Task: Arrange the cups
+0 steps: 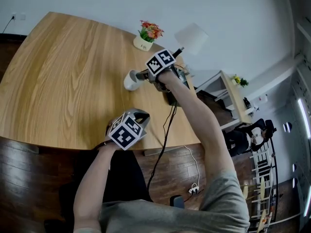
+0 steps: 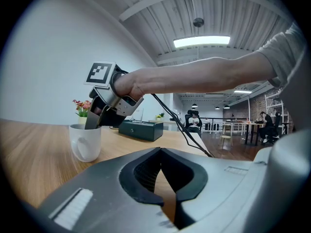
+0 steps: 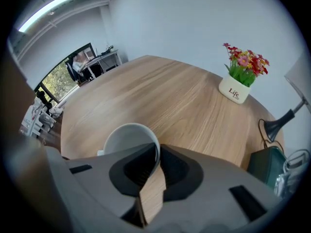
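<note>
- Cup, white, stands upright on the far right part of the pale wooden table in front of you, near its edge.
- A white wall runs behind the table, and dark wooden floor lies under it.
- A small pot of red and yellow flowers stands just beyond the cup, with a white-shaded lamp to its right.
- Your left gripper view looks level across the table and shows the cup's side. It also shows a dark green box behind the cup and a long ceiling-lit office with a seated person.
- Your right gripper view looks steeply down into the cup's empty inside, which neither other view shows.
- Your right gripper points down at the cup. Its jaws are clamped on the cup's wall at the near rim, one pad inside and one outside.
- Your left gripper sits low at the table's near edge, well apart from the cup. Its jaws are drawn together with nothing between them.
- A black cable hangs from your right gripper down toward the floor.
</note>
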